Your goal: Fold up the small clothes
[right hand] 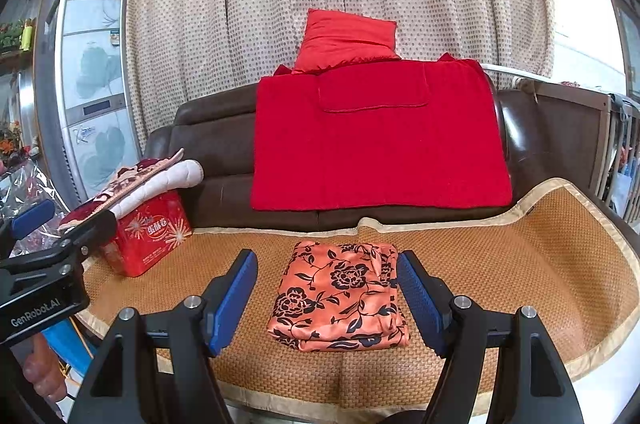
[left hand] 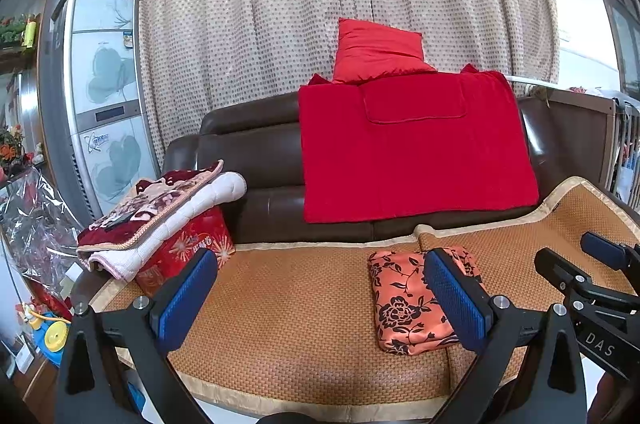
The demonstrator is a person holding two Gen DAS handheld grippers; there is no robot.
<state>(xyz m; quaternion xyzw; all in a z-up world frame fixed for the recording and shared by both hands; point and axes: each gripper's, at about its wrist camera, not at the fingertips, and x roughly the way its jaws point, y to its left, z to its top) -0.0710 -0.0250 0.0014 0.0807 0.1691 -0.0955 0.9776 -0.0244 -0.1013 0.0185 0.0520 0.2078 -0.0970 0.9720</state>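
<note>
An orange garment with a black flower print lies folded into a neat rectangle on the woven sofa mat. My right gripper hovers in front of it, open, with the folded garment framed between its blue pads but apart from them. In the left wrist view the same garment lies to the right, partly behind the right pad. My left gripper is open over bare mat, with nothing between its fingers. Each gripper shows at the edge of the other's view.
A red blanket hangs over the brown sofa back, with a red pillow above it. A red box bearing folded quilts stands at the mat's left end. Curtains hang behind; a wooden crib stands to the right.
</note>
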